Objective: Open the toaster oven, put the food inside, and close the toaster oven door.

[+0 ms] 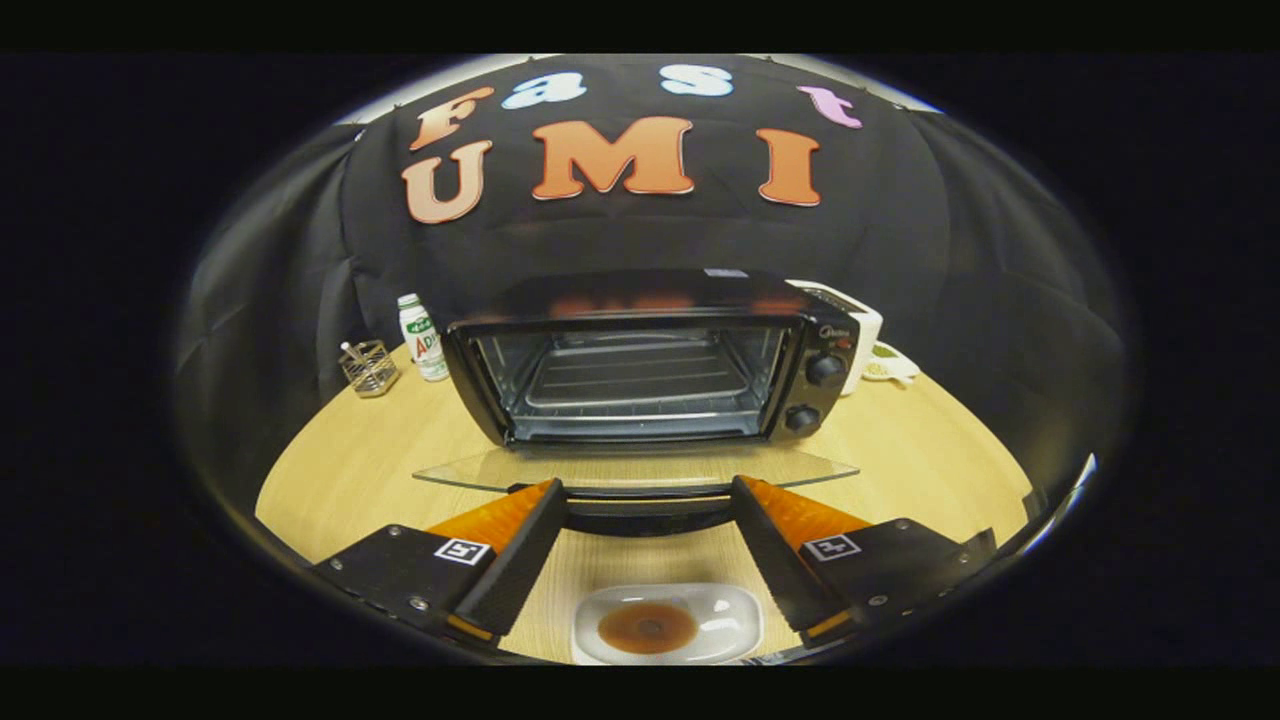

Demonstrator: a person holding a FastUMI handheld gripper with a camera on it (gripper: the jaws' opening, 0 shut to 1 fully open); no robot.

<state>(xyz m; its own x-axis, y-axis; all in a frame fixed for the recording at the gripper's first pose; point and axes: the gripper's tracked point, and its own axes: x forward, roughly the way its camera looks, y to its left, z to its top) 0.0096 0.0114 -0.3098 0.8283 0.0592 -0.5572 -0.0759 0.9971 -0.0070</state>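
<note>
The black toaster oven [650,360] stands on the wooden table [350,470] with its glass door [630,465] folded down flat toward me. Its wire rack [635,385] shows inside, bare. The door's dark handle [645,505] lies just ahead of my fingertips. My gripper [645,495] is open, its orange-backed fingers [520,540] spread wide on either side of the handle, touching nothing that I can tell. Below, between the fingers, a white dish [665,625] holds a round brown piece of food [647,627].
Left of the oven stand a small white bottle [424,338] and a wire holder [368,367]. A white appliance [860,335] and a small white dish [888,365] sit behind the oven's right side. Two knobs [825,370] are on the oven's right panel.
</note>
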